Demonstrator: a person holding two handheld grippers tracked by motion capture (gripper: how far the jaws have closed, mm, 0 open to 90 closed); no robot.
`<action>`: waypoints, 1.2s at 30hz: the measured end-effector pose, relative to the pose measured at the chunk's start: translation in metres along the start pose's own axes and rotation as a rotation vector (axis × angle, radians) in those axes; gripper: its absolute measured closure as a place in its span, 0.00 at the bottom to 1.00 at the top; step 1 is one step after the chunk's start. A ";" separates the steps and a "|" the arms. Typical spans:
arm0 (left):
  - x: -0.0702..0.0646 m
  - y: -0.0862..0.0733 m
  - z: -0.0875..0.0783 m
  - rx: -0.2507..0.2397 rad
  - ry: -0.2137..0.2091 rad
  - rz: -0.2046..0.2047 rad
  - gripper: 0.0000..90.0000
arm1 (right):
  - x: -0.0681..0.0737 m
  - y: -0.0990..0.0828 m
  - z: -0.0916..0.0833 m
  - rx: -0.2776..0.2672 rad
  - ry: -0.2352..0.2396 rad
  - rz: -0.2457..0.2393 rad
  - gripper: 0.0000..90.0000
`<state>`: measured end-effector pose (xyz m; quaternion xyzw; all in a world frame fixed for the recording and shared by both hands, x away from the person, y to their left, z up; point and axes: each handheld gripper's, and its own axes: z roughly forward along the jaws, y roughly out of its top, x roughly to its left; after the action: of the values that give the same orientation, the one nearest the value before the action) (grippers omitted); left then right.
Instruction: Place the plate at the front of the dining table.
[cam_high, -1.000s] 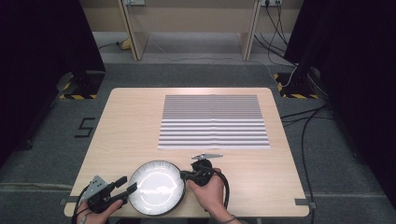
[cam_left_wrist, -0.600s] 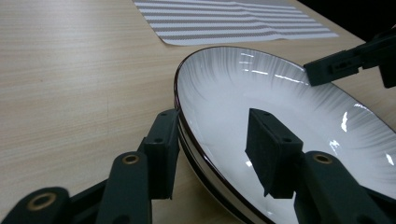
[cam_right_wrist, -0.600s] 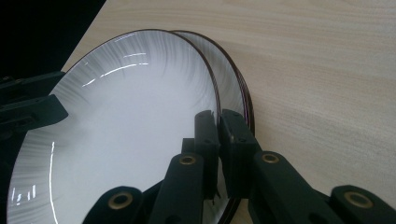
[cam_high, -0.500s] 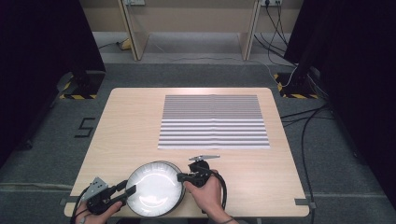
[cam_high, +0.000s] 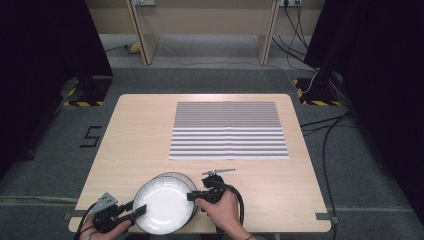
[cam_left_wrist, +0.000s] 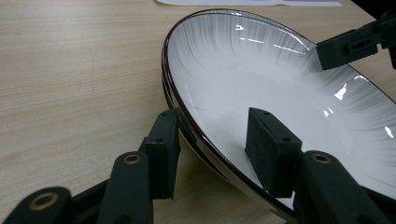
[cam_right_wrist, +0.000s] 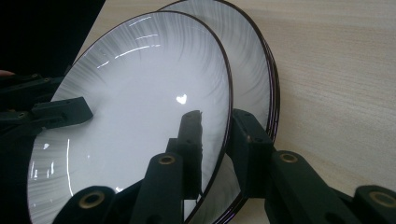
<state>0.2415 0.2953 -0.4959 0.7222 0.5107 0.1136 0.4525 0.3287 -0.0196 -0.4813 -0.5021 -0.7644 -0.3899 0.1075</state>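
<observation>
Two white plates with dark rims lie stacked at the table's front edge. The top plate (cam_high: 161, 204) (cam_right_wrist: 130, 93) is tilted off the lower plate (cam_high: 189, 181) (cam_right_wrist: 254, 60). My left gripper (cam_high: 140, 210) (cam_left_wrist: 215, 144) is shut on the top plate's left rim, one pad inside the bowl and one outside; its jaws have just been closing. My right gripper (cam_high: 193, 196) (cam_right_wrist: 217, 135) straddles the right rim of the top plate. Its jaws have just been opening, and the outer pad stands off the rim. The left gripper's fingers (cam_right_wrist: 60, 112) show across the plate.
A black-and-white striped mat (cam_high: 229, 130) lies flat on the far half of the wooden table (cam_high: 140, 135). A slim grey utensil (cam_high: 218, 171) lies just beyond my right gripper. Cables run over the floor at the right.
The right gripper's jaws have parted at the plate's right rim. The left gripper's jaws have narrowed onto the left rim. Both hands and the plates have stayed in place.
</observation>
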 end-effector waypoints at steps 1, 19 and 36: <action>-0.001 0.000 0.000 0.006 0.003 -0.008 0.61 | 0.000 0.000 0.000 0.001 0.002 -0.002 0.81; -0.003 0.010 0.006 -0.033 0.066 0.032 0.71 | -0.013 -0.001 0.002 -0.077 0.099 0.149 0.77; 0.008 0.015 0.014 -0.123 0.035 0.070 0.76 | -0.023 0.014 0.013 -0.107 0.146 -0.014 0.74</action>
<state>0.2628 0.2937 -0.4948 0.7084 0.4850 0.1731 0.4828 0.3544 -0.0233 -0.4959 -0.4721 -0.7361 -0.4664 0.1331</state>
